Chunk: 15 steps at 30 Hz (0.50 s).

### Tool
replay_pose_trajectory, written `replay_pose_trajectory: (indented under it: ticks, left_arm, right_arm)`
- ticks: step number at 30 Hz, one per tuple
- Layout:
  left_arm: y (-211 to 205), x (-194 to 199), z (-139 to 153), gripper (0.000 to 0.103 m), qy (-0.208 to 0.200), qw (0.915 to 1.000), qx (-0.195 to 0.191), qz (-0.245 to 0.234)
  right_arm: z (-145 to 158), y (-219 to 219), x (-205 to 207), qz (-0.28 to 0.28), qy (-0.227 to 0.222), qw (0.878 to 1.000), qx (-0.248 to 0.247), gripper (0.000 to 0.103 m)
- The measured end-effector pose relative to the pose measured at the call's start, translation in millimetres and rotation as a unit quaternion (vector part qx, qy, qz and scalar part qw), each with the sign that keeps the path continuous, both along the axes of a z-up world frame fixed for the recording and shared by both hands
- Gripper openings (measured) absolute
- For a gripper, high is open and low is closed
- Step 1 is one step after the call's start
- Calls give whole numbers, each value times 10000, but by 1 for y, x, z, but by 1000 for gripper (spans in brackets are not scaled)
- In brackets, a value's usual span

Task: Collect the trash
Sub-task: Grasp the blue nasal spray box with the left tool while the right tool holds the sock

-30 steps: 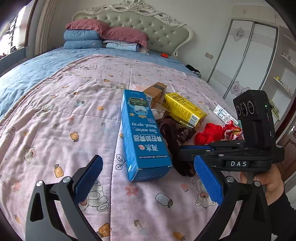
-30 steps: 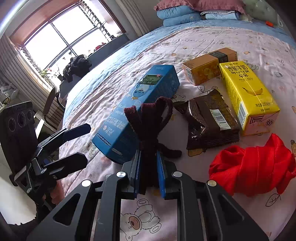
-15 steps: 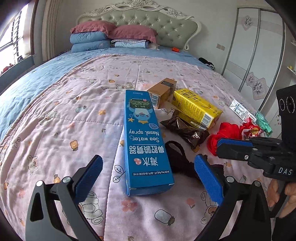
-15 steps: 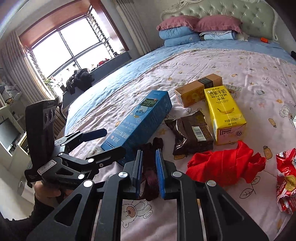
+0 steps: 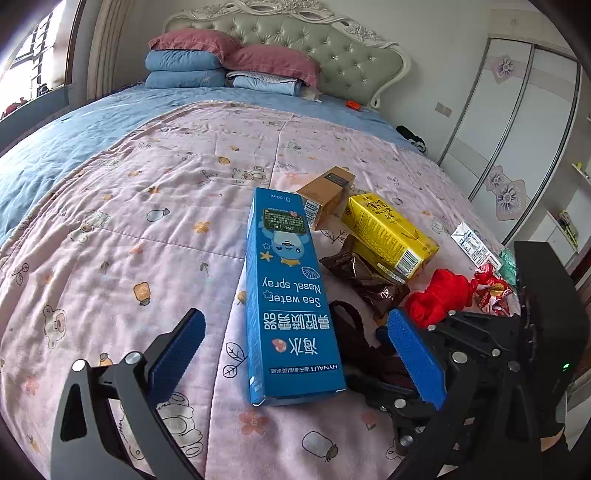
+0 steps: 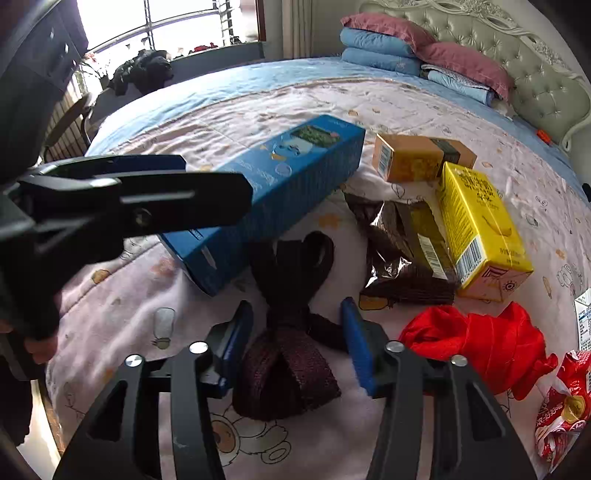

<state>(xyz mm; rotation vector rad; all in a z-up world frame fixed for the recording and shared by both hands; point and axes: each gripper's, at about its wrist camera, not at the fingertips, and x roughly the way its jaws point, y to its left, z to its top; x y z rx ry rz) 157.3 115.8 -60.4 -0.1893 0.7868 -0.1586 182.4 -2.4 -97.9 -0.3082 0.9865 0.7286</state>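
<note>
A dark maroon fabric strap (image 6: 291, 354) lies on the pink quilt (image 5: 129, 240), between the fingers of my right gripper (image 6: 295, 317). Its jaws are opening and the blue pads stand clear of the strap. My left gripper (image 5: 293, 332) is wide open, low over the quilt, with the near end of a long blue nasal spray box (image 5: 288, 288) between its fingers, untouched. Beyond lie a brown box (image 5: 327, 194), a yellow drink carton (image 5: 388, 232), a brown foil wrapper (image 5: 365, 277), a red cloth (image 5: 439, 299) and a red snack wrapper (image 5: 491, 291).
A white printed packet (image 5: 472, 243) lies by the bed's right edge. Pillows (image 5: 229, 62) and a tufted headboard (image 5: 314, 40) stand at the far end. Wardrobe doors (image 5: 517, 129) are on the right, and a window (image 6: 166, 22) is on the left.
My right gripper came down with the dark strap, rolled, and its jaws parted off it, leaving the strap on the quilt. The left gripper stayed open and drifted slightly.
</note>
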Motion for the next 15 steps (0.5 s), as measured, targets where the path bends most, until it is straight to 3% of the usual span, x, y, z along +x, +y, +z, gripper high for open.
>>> replay_pose_trajectory:
  ticks: [1,3,9,15]
  left_arm:
    - [-1,1,-1,99,16,10000,52,35]
    - [-1,2,-4,99,46,10000,5,16]
    - [-6,3,-5,99,61,9999,95,13]
    - [-17,15,-12,99,181,9979,585,191]
  right_arm:
    - [-3,-2,0,-13,29,10000,50,40]
    - [0,-7,0,-45,16,9999,140,24]
    - [17,-46,-3,-387,141,9963,758,24]
    - [37,-81,6,-705,188,9871,1428,24]
